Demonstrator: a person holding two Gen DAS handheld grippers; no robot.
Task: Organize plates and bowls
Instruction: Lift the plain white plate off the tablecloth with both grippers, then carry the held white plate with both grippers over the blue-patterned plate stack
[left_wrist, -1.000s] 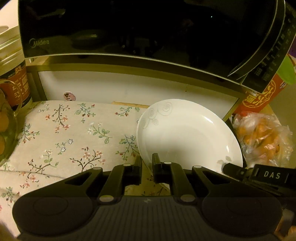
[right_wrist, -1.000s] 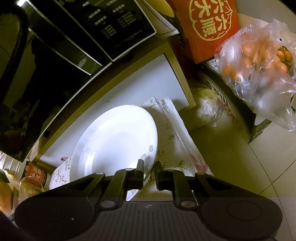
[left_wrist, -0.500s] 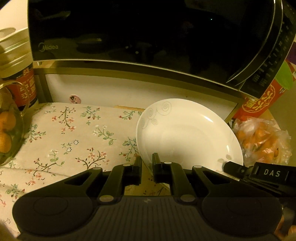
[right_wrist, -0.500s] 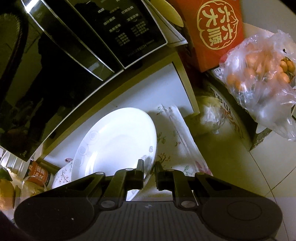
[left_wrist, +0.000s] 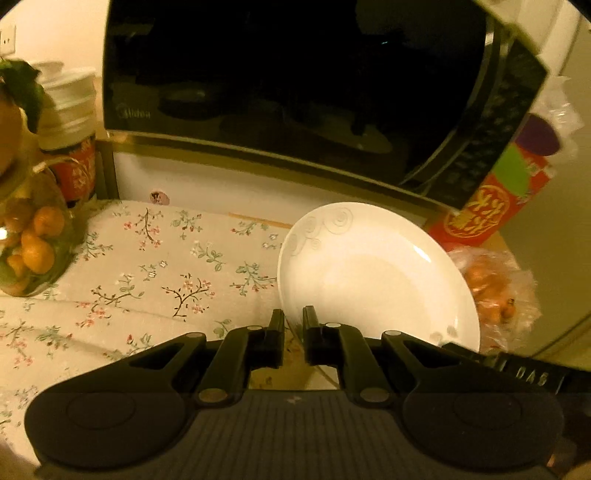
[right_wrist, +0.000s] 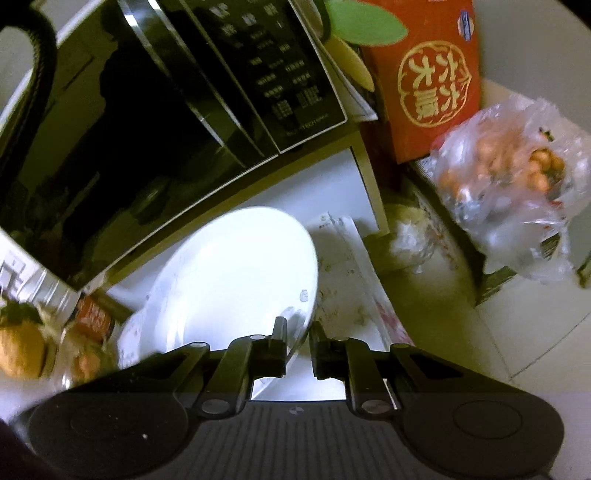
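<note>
A white plate (left_wrist: 373, 277) with faint swirl marks on its rim hangs above the floral cloth (left_wrist: 147, 266), held from both sides. My left gripper (left_wrist: 293, 325) is shut on the plate's near left rim. In the right wrist view the same white plate (right_wrist: 236, 269) appears tilted, and my right gripper (right_wrist: 298, 332) is shut on its opposite rim. The tip of the right gripper's body shows at the lower right of the left wrist view, just past the plate.
A black microwave (left_wrist: 295, 81) stands on a shelf close behind the plate. A glass jar of oranges (left_wrist: 29, 243) and a red-labelled tub (left_wrist: 70, 140) stand at the left. A red box (right_wrist: 432, 74) and a bag of small fruit (right_wrist: 513, 177) lie to the right.
Both grippers have risen with the plate. The microwave and the cloth have slid lower in view, and more of the jar at the left now shows.
</note>
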